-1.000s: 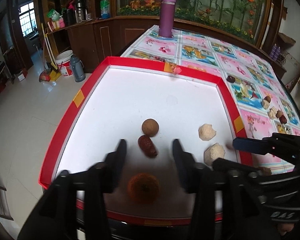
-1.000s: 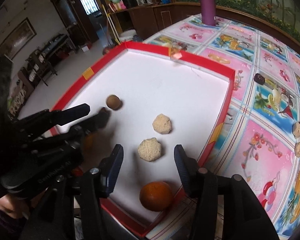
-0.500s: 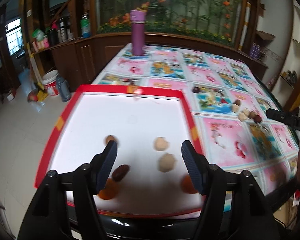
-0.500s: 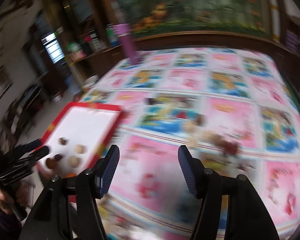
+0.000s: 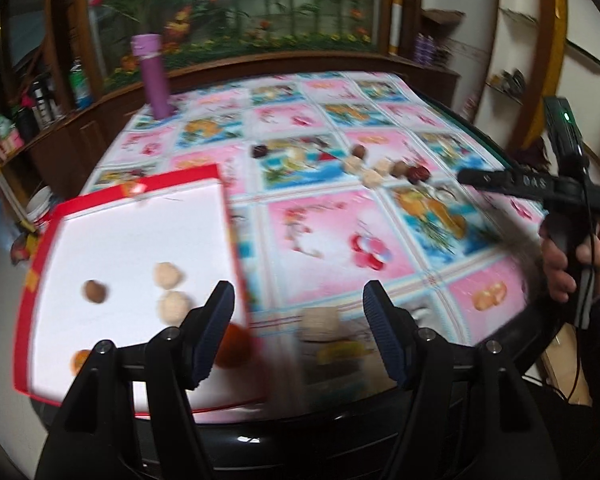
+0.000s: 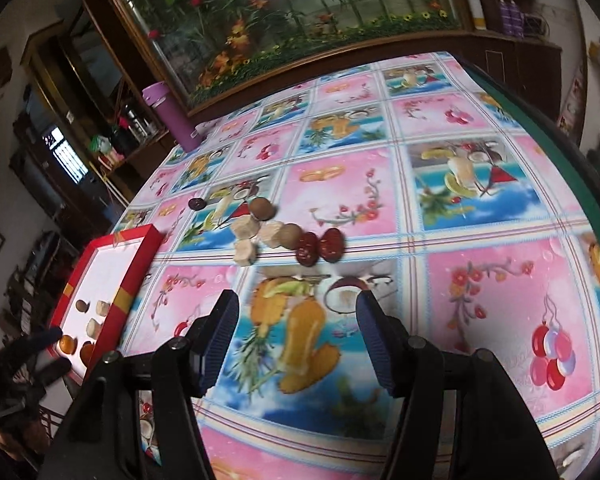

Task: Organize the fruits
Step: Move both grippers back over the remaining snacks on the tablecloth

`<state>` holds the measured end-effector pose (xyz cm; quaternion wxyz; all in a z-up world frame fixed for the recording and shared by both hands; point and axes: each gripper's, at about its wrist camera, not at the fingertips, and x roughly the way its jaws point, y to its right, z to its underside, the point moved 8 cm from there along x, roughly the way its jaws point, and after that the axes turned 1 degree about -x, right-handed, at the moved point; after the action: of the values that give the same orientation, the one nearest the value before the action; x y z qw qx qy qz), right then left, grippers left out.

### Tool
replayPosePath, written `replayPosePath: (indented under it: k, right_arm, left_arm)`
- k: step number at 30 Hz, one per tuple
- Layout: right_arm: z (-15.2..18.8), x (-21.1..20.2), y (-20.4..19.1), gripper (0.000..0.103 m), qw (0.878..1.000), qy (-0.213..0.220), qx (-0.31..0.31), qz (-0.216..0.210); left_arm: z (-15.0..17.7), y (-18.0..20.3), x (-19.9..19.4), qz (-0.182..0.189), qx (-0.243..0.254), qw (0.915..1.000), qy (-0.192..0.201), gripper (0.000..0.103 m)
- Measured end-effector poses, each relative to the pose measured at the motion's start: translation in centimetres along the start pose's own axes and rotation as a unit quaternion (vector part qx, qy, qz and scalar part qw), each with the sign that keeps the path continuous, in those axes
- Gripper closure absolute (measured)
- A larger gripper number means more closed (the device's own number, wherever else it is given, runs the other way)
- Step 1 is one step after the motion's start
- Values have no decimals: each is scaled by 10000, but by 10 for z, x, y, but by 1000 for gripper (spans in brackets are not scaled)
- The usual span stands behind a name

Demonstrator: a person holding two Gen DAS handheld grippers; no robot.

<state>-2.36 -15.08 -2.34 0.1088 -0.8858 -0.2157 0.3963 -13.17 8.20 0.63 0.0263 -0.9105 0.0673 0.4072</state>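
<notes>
A: From the left wrist view, we see our left gripper (image 5: 298,310) tilted down over the near edge of the tablecloth (image 5: 340,236), its 2 jaws standing apart with nothing between them. The red-rimmed tray (image 5: 40,248) sits to its left, holding 2 pale lumps (image 5: 168,276), a brown round fruit (image 5: 95,291) and 2 orange fruits (image 5: 234,346).

B: And the right hand (image 5: 576,264) shows at the right edge, gripping the handle of the other tool. What differs from a second ago?

A: Then we hovered right over the tray with a dark red date between the jaws. Now we've swung off to the right, the tray has slid leftward in view, and the jaws have just been opening wider.

B: From the right wrist view, our right gripper (image 6: 298,314) also points down at the cloth, jaws apart and empty, over a printed pineapple. Ahead of it lies a loose cluster: 3 pale chunks (image 6: 246,227), 2 brown round fruits (image 6: 262,208) and 2 red dates (image 6: 332,245), with 1 dark fruit (image 6: 197,203) apart at the left.

A: The tray (image 6: 122,300) is far left there. A second ago that gripper hung over the tray; its jaws have likewise just been opening.

B: The purple flask (image 6: 172,118) stands at the far edge.
</notes>
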Motion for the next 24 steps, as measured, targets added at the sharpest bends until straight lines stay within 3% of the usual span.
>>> replayPosePath:
  k: [8,15,21,24]
  right_arm:
    - [3,3,15,42,9990,70,298,-317]
    - [4,6,12,43,9988,42,245,-429]
    - [3,7,19,43,9978,-5,456,-476]
    - [-2,10,21,42,9994,-27,290,-200]
  left_arm:
    - [11,23,33,305,195,9985,-420,43]
    - [15,14,48,361,-67,9974,-622,46]
    - [24,13,62,322,-115,9964,-779,63]
    - [22,13,64,289,-146,9968,-726,74]
